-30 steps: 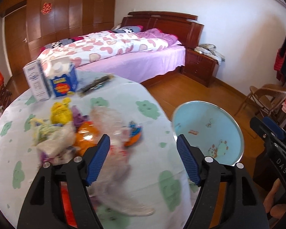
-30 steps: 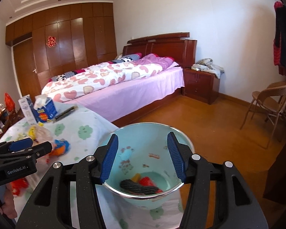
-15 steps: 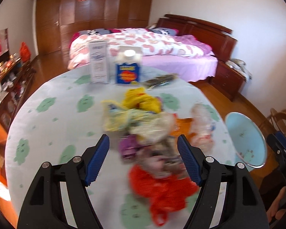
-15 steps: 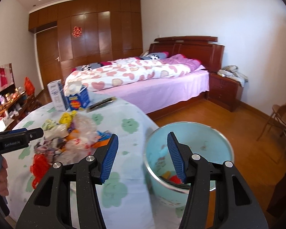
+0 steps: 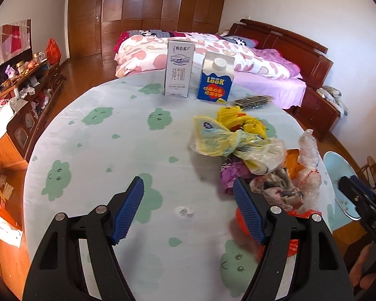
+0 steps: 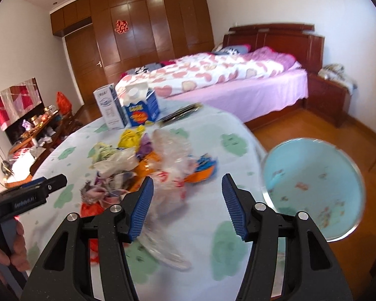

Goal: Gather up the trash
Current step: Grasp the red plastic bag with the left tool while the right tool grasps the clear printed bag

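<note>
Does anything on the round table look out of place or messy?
Yes. A heap of crumpled plastic bags and wrappers lies loose on the cloud-patterned tablecloth, outside the light blue bin. The two cartons stand upright and tidy.

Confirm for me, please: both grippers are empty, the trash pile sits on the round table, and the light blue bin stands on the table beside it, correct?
Not quite: the light blue bin is off the round table, past its edge over the wooden floor, as the right wrist view shows. The rest holds: the trash pile lies on the table, and the left gripper and right gripper hold nothing, the right's jaws opening.
</note>
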`<act>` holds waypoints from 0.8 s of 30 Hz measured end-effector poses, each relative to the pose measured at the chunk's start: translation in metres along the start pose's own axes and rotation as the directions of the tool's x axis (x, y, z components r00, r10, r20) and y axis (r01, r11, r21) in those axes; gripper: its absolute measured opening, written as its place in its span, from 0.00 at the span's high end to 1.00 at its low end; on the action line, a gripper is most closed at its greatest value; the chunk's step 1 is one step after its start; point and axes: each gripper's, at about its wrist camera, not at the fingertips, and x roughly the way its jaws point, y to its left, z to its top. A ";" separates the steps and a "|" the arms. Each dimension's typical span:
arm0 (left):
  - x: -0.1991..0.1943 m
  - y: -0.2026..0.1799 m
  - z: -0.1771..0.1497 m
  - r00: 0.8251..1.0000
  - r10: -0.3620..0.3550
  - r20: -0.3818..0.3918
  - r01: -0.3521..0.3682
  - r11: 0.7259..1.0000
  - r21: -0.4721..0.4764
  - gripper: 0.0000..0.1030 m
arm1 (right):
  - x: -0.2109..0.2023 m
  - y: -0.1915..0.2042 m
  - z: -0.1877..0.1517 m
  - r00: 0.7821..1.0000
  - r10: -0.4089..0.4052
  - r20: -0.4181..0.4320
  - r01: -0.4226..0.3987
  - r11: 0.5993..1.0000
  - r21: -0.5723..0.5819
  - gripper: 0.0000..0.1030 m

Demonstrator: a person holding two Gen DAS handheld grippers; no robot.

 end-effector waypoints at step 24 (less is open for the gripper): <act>-0.014 -0.017 -0.008 0.992 -0.123 0.011 0.122 0.991 0.047 0.28 | 0.028 0.007 0.008 0.993 0.083 -0.082 -0.076 0.993 0.085 0.62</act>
